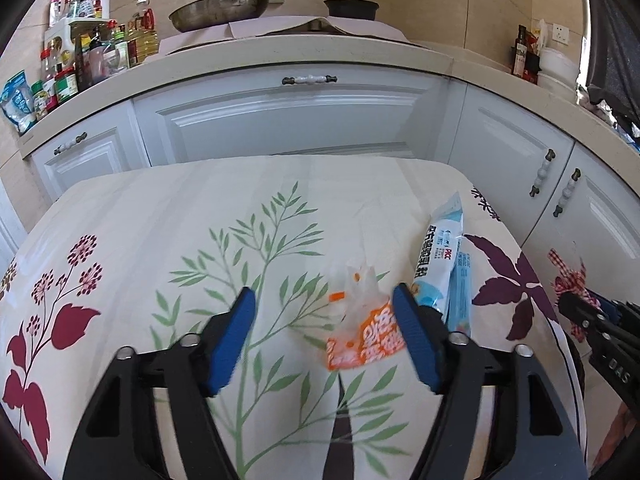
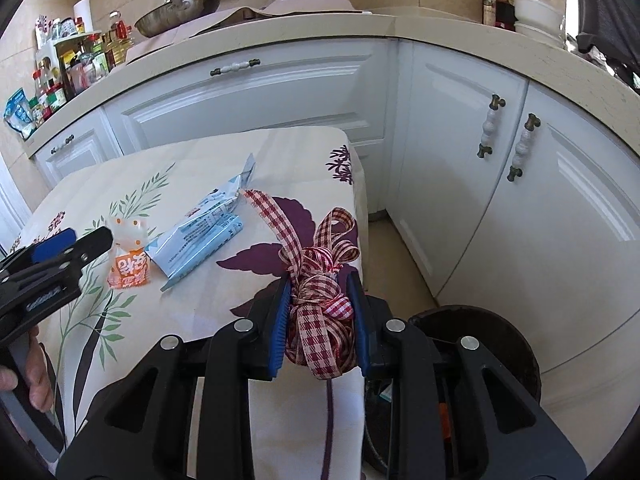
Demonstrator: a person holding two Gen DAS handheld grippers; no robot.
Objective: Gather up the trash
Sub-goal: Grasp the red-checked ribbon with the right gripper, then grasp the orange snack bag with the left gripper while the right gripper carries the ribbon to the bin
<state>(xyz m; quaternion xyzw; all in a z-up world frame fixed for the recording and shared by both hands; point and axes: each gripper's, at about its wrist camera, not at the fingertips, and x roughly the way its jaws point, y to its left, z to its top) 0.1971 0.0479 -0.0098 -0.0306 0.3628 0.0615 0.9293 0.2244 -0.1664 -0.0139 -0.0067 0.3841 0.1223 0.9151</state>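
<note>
My left gripper (image 1: 324,300) is open over the floral tablecloth (image 1: 160,216), its jaws on either side of an orange and clear wrapper (image 1: 362,340) that lies on the cloth close to the right finger. A light blue wrapper (image 1: 442,256) lies just right of it. My right gripper (image 2: 320,284) is shut on a bundle of red and white checked ribbon (image 2: 320,316) at the table's right edge. The ribbon's loose end trails over the cloth. The orange wrapper (image 2: 128,264) and blue wrapper (image 2: 200,240) also show in the right wrist view, with the left gripper (image 2: 86,238) beside them.
A dark round bin (image 2: 484,344) stands on the floor just right of the table, below my right gripper. White cabinets (image 1: 280,116) and a counter with a wok (image 1: 220,8), a pot and bottles lie beyond the table.
</note>
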